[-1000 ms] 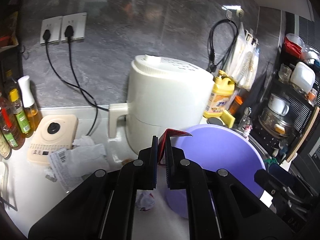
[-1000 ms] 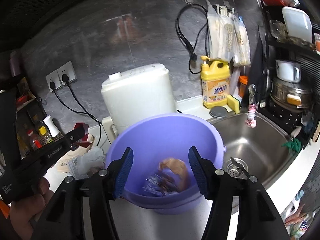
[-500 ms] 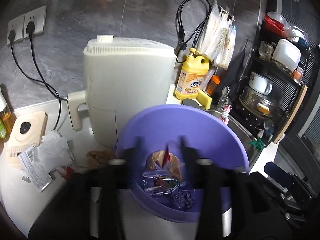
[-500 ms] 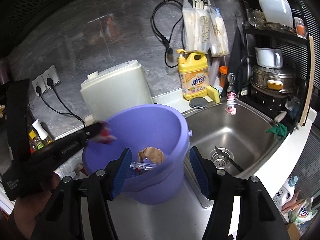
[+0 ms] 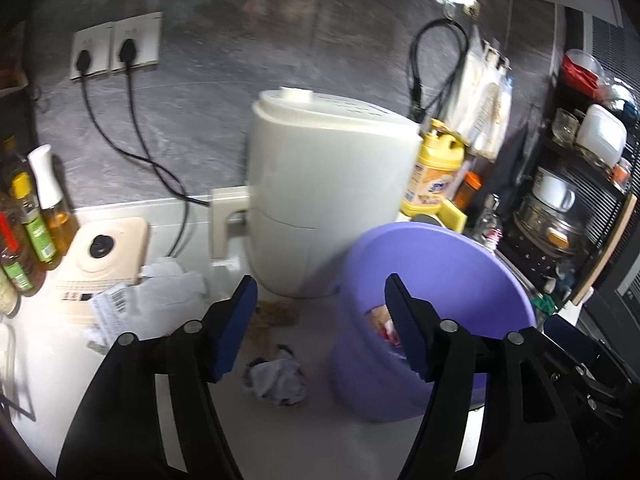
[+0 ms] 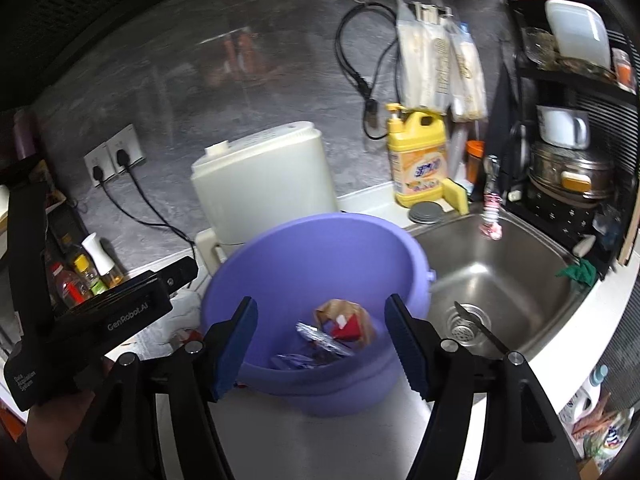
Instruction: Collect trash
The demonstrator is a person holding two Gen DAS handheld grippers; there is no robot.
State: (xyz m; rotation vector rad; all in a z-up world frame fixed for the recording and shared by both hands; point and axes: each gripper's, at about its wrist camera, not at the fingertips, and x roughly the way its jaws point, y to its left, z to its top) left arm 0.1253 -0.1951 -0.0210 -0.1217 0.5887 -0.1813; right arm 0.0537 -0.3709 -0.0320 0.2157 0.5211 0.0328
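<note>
Since the earlier frames, the red wrapper once pinched in the left gripper (image 5: 318,320) has been let go, and the jaws have been spread wide apart with nothing between them. The red wrapper piece (image 6: 347,327) is now seen lying inside the round purple plastic bucket (image 6: 304,256), on top of a crumpled brown paper scrap (image 6: 340,309) and beside clear crinkled plastic wrappers (image 6: 316,338). The right gripper (image 6: 320,338) is likewise held wide open and empty, near and above the bucket's near rim.

The bucket is stood on the white countertop (image 5: 312,436), just to the right of a tall white plastic appliance (image 5: 320,200) and just left of the stainless steel sink (image 6: 504,280). On the counter to the left of the bucket, a crumpled grey-white wad of paper (image 5: 278,378) is left lying, framed between the left gripper's fingers. Farther left, a transparent plastic bag with a barcode label (image 5: 140,300) is spread near a cream flat device with a black knob (image 5: 104,256). Brownish scraps (image 5: 276,314) are scattered at the foot of the appliance. A yellow detergent bottle (image 6: 418,156) is stood at the far wall behind the sink.
</note>
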